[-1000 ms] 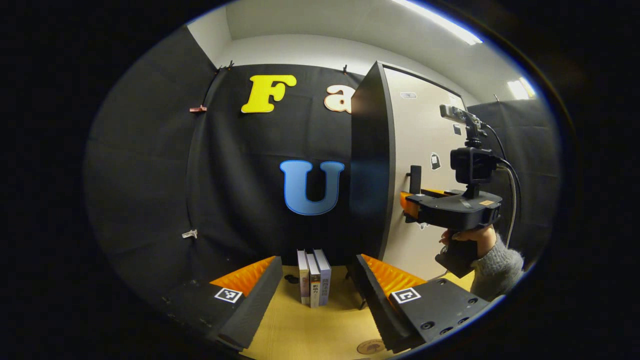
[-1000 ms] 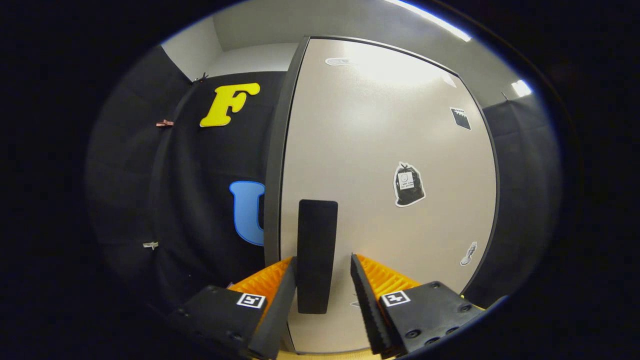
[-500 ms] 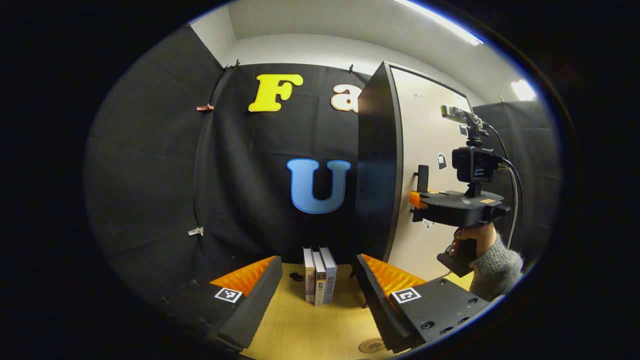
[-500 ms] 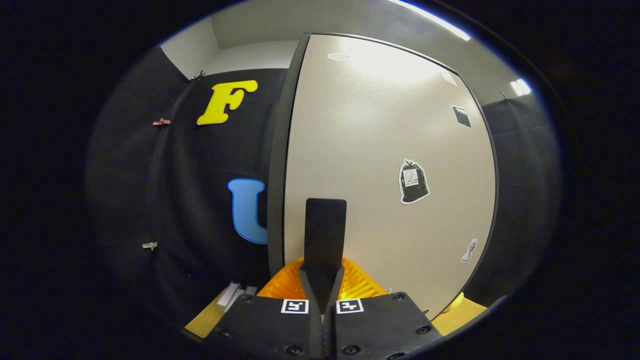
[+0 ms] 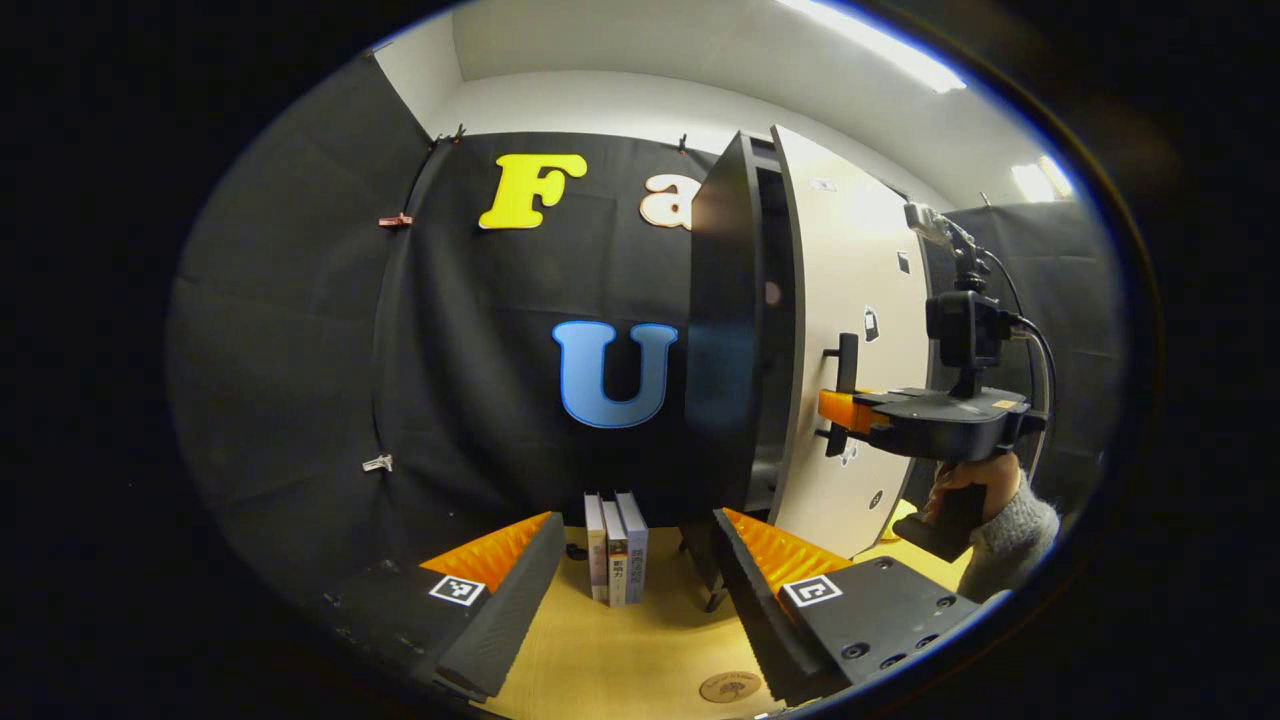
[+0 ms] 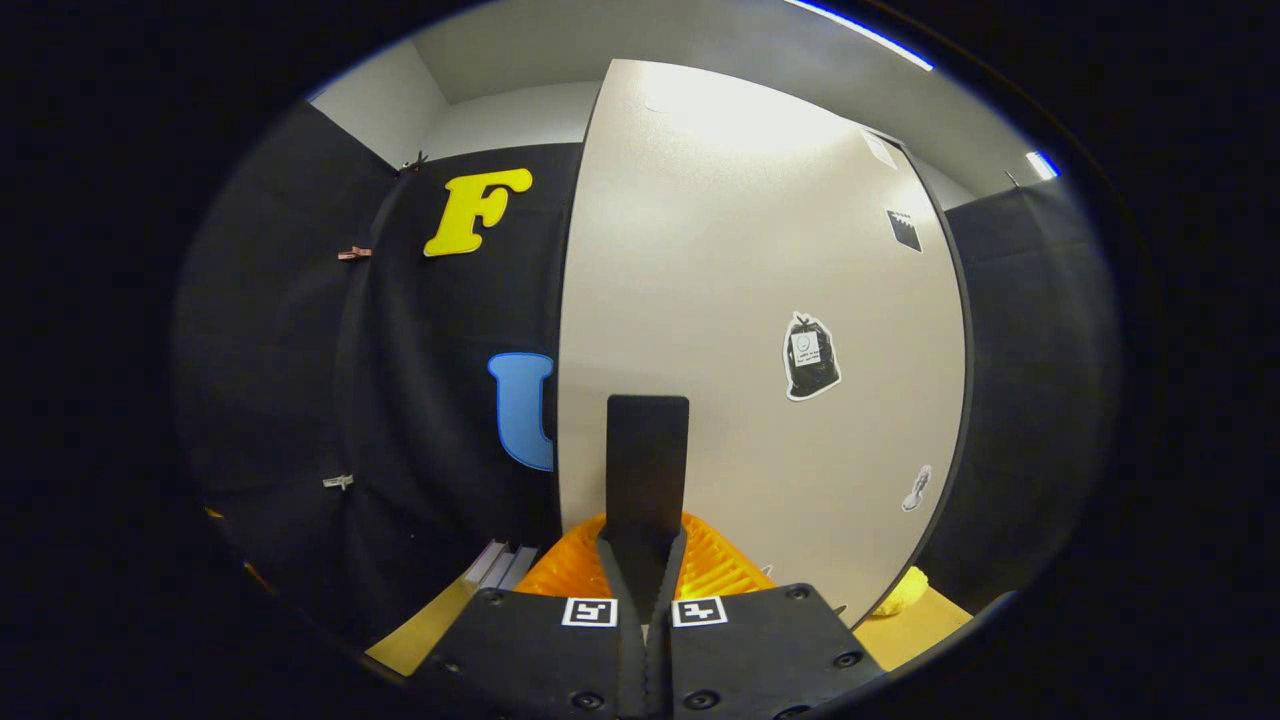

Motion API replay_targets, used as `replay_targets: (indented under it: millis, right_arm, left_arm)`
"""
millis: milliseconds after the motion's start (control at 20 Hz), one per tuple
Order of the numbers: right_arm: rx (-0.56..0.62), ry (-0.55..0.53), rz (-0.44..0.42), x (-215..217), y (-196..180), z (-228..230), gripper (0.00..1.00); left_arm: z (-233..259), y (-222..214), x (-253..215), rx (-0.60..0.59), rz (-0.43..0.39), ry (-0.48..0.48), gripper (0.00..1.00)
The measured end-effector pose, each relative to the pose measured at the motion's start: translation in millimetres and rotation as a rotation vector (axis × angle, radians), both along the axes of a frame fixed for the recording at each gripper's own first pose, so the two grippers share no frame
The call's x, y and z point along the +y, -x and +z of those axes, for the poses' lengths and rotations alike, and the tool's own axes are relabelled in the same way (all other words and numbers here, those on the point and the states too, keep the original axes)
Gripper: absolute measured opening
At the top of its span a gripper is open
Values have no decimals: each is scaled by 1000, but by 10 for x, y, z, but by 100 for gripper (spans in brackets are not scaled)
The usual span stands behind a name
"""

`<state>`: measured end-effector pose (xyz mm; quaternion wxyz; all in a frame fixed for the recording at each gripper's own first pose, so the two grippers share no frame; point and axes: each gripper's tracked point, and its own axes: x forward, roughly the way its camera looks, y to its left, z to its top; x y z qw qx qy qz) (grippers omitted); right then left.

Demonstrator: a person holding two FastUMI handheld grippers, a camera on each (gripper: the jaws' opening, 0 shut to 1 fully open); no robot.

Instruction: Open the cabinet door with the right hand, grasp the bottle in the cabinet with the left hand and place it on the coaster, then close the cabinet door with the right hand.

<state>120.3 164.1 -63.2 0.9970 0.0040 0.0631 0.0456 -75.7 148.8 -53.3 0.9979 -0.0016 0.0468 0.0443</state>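
The cabinet (image 5: 725, 330) has a dark side and a pale door (image 5: 850, 270) that stands slightly ajar. A narrow dark gap runs along the door's left edge. My right gripper (image 5: 836, 409), held by a hand in a grey sleeve, is shut on the door's black vertical handle (image 5: 848, 362). In the right gripper view, my right gripper (image 6: 645, 560) clamps the handle (image 6: 647, 460) on the door (image 6: 760, 300). My left gripper (image 5: 630, 590) hangs open over the wooden table (image 5: 620, 660), with nothing between its fingers. A round wooden coaster (image 5: 730, 687) lies near the right finger.
Three books (image 5: 614, 548) stand upright on the table in front of the cabinet's dark side, and their tops (image 6: 500, 565) also show in the right gripper view. A yellow object (image 6: 900, 595) lies on the table past the door's lower right corner.
My right gripper went from open around the handle to shut on it. The door has since swung out a little, opening a gap at its left edge.
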Motion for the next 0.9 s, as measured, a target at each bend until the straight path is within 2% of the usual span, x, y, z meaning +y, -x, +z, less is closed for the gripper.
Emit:
replay_targets:
  millis: [100,450,650,900]
  right_arm:
    - [6,-12,15,-14,58,30,7]
    - [15,-5,36,-187,377,119,5]
    - [20,5,12,-338,532,163,5]
    - [36,29,-34,-537,711,188,5]
  left_arm:
    - [-4,-1,-128,-2,-29,4,92]
    - [-50,-27,-661,10,-173,7,92]
    - [-99,-59,-926,20,-255,0,92]
    - [-148,-146,-1207,24,-355,34,92]
